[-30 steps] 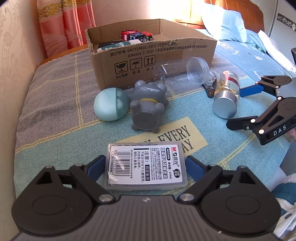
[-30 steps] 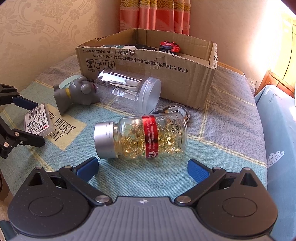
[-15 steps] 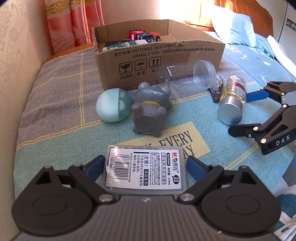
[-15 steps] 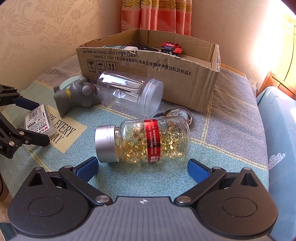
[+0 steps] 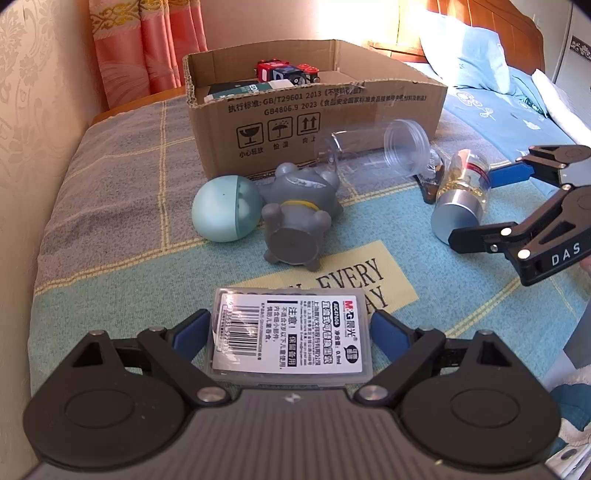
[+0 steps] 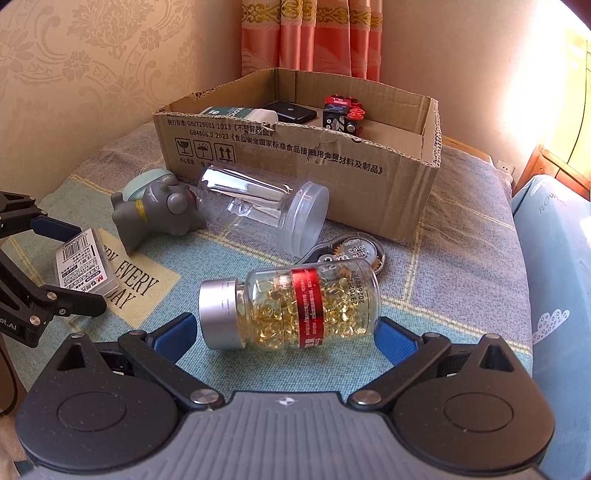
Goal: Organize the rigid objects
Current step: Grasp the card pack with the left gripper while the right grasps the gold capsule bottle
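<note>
Since a second ago we bring our right gripper (image 6: 286, 334) down around the capsule bottle (image 6: 291, 304), jaws spread; our left gripper (image 5: 290, 330), also open, brackets the flat labelled case (image 5: 290, 338). Both lie near us, short of the far cardboard box (image 5: 314, 122).

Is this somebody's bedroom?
Most likely a bedroom. Things lie on a quilted bed cover, a pillow leans on a wooden headboard, and pink curtains hang behind.
</note>
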A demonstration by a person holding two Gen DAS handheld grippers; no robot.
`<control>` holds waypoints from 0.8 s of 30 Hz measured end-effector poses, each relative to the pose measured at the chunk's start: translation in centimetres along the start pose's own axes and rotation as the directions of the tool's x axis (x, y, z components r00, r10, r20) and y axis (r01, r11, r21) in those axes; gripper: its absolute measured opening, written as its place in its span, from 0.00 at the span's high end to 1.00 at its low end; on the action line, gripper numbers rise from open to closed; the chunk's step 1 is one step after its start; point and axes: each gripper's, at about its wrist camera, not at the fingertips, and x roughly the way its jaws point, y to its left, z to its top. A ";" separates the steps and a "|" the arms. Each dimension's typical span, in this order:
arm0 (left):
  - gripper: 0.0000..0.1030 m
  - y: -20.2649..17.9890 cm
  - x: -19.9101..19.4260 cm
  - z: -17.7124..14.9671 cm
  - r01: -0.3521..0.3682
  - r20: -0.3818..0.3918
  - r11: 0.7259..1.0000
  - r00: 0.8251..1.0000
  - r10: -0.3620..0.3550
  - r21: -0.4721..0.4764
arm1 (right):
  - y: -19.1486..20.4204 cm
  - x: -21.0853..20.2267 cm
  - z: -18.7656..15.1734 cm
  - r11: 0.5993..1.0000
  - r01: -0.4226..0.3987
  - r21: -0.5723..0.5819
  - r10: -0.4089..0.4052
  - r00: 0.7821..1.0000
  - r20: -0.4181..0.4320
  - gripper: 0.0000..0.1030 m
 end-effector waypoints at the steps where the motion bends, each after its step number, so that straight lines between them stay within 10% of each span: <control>1: 0.10 0.0 0.0 0.0 0.000 -0.003 1.000 1.000 0.000 -0.001 | 0.1 0.2 0.2 1.000 0.006 -0.003 -0.006 1.000 -0.001 0.00; 24: 0.14 0.1 -0.3 0.7 0.007 -0.053 1.000 0.999 -0.007 0.001 | 1.1 0.5 1.7 0.997 0.032 -0.073 -0.036 0.998 -0.049 0.05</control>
